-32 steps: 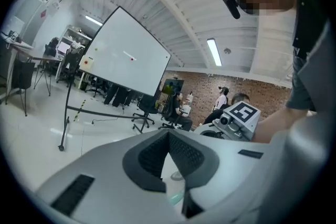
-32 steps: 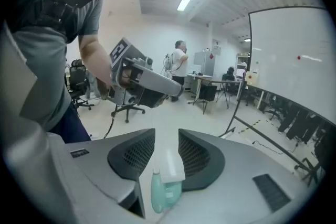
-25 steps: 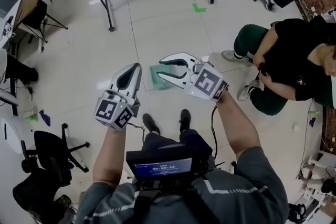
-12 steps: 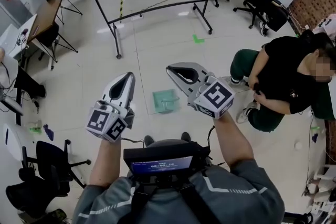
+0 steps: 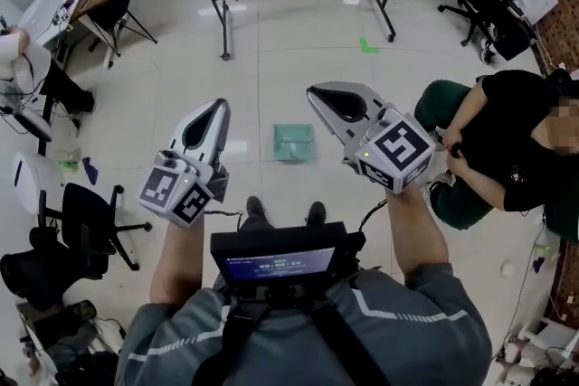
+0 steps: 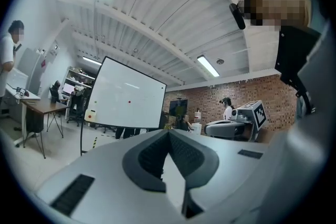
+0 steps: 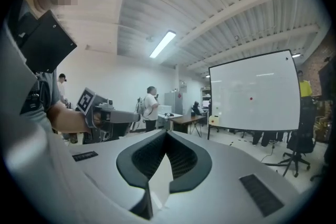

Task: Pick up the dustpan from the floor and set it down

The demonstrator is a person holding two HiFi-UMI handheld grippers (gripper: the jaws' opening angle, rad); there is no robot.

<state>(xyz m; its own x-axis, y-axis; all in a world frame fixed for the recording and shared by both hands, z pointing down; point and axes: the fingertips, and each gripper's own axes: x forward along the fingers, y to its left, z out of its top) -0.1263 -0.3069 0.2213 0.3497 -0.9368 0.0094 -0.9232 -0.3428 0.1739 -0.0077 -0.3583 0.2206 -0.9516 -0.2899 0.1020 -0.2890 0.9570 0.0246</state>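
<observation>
Below and between the jaw tips: the green dustpan [image 5: 294, 142] is seen lying flat on the pale floor [image 5: 271, 59], well beneath both tools and touched by neither.
Left gripper [image 5: 215, 107]: its jaws are pressed together with nothing between them. It is held level and pointed out across the room toward the whiteboard [image 6: 126, 94].
Right gripper [image 5: 317, 92]: it is closed likewise and nothing is clamped. Only the room is seen past its tips.
Step in hand: the dustpan is not gripped. Either the pick-up is yet to be made or the pan is already set down, and which of the two cannot be told from these views.
Next move, if the pick-up is due: one gripper would have to be opened and tilted down toward the pan lying ahead of the shoes [image 5: 258, 211]. It would then be closed on the raised rim or handle. The thin flat edge is judged hard to catch against the floor.
Nearby: a seated person [image 5: 507, 131] is seen well off to the right gripper's outer side.
</observation>
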